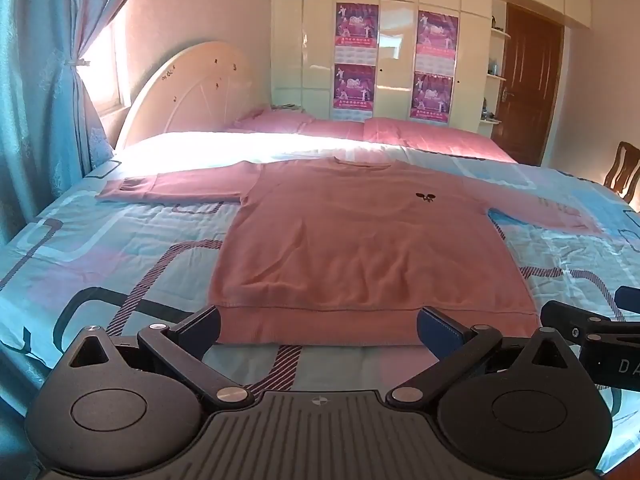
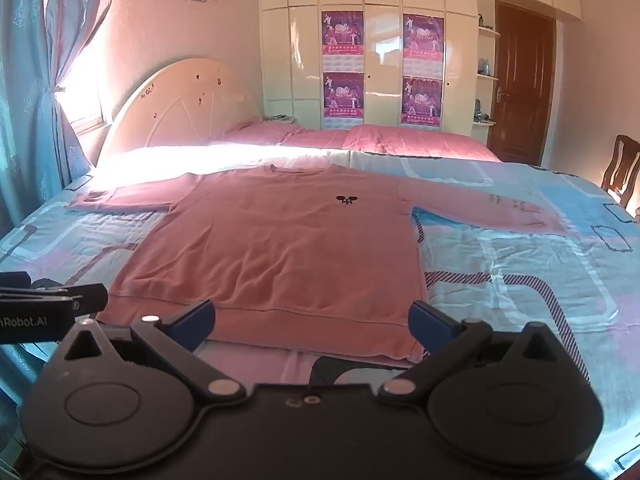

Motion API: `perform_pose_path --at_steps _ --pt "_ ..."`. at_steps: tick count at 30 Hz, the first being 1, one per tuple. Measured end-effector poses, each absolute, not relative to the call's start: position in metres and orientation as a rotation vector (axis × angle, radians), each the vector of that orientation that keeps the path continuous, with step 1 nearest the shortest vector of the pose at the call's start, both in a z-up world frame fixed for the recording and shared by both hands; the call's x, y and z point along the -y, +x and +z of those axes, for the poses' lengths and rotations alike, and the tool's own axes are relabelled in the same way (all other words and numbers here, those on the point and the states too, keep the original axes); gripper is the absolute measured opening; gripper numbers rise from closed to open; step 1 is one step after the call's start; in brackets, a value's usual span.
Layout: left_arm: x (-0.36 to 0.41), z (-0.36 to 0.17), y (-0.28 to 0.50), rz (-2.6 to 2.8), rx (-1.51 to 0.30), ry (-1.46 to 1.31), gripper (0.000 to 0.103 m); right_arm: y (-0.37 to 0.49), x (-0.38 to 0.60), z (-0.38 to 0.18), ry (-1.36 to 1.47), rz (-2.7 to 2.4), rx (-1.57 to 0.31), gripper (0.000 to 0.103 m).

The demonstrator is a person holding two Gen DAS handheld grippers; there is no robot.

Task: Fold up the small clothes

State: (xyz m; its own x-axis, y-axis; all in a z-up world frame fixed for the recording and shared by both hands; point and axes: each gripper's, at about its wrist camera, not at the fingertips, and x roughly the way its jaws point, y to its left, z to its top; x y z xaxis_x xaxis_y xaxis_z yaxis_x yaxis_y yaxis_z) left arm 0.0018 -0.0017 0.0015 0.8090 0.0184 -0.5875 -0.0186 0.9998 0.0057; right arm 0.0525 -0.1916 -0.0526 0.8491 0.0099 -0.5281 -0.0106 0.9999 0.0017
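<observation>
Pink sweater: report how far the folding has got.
Done: the pink sweater lies flat on the bed, sleeves spread. In hand: nothing; left hand-held gripper and right hand-held gripper are open near its hem. Left: every fold.

We see pink walls | teal curtain [image 1: 36, 92] left, sun through window [image 1: 106, 68] | cream headboard [image 1: 192, 88] far left | bed [image 2: 520, 248], blue patterned cover | cream wardrobe [image 1: 396, 52] far, four posters | brown door [image 2: 520, 80] far right | chair [image 2: 620, 168] right

left gripper [image 1: 318, 330] jaws spread | pink sweater [image 1: 360, 248] flat on bed [image 1: 120, 248]
</observation>
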Motion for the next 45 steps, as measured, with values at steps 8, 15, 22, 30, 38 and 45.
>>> perform_pose_path --at_steps 8,15,22,30,38,45 --pt "0.002 0.001 0.001 0.032 -0.623 0.004 0.103 0.054 0.195 -0.051 -0.002 0.011 -0.554 0.102" --pt "0.0 0.004 0.002 0.022 -0.612 -0.009 0.103 0.055 0.194 -0.052 -0.006 0.014 -0.548 0.102" --pt "0.002 0.006 0.001 0.016 -0.606 -0.007 0.103 0.049 0.196 -0.048 0.001 0.012 -0.54 0.102" --pt "0.003 0.006 0.0 0.016 -0.604 -0.007 0.103 0.048 0.198 -0.046 0.01 0.007 -0.54 0.102" --pt "0.004 0.005 -0.002 0.019 -0.605 -0.009 0.103 0.047 0.198 -0.042 0.014 0.007 -0.536 0.102" --pt "0.004 0.004 -0.005 0.024 -0.609 -0.012 0.103 0.047 0.196 -0.04 0.014 0.01 -0.537 0.102"
